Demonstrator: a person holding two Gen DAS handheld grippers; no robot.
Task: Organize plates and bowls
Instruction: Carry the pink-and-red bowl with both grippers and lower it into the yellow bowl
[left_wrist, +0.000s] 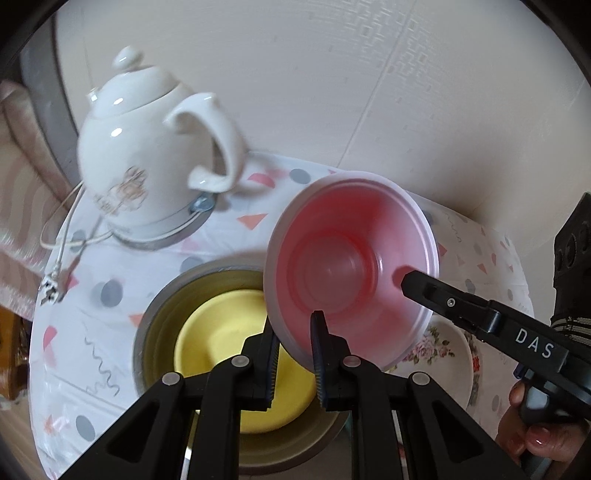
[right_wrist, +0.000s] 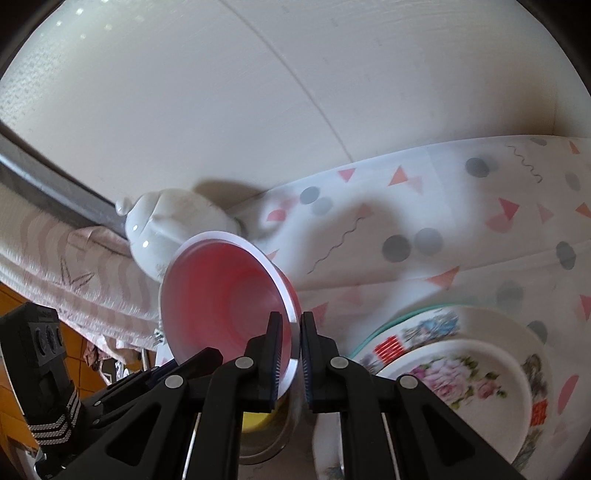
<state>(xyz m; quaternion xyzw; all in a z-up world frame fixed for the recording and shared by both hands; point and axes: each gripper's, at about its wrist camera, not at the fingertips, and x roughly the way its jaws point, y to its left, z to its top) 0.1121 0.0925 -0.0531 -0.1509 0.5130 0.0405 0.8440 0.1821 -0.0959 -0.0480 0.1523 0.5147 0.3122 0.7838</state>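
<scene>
A pink plastic bowl (left_wrist: 351, 266) is held tilted in the air above the table, its inside facing both cameras. My left gripper (left_wrist: 295, 354) is shut on its lower rim. My right gripper (right_wrist: 291, 354) is shut on the opposite rim of the same pink bowl (right_wrist: 225, 291); its finger (left_wrist: 424, 288) shows inside the bowl in the left wrist view. Below it a yellow bowl (left_wrist: 229, 332) sits nested in a metal bowl (left_wrist: 155, 321). To the right, a small floral bowl (right_wrist: 461, 384) sits in a larger patterned plate (right_wrist: 424, 325).
A white ceramic kettle (left_wrist: 147, 155) on its base stands at the back left, with its cord (left_wrist: 62, 229) trailing off the table edge. The patterned tablecloth (right_wrist: 443, 221) covers the round table against the wall.
</scene>
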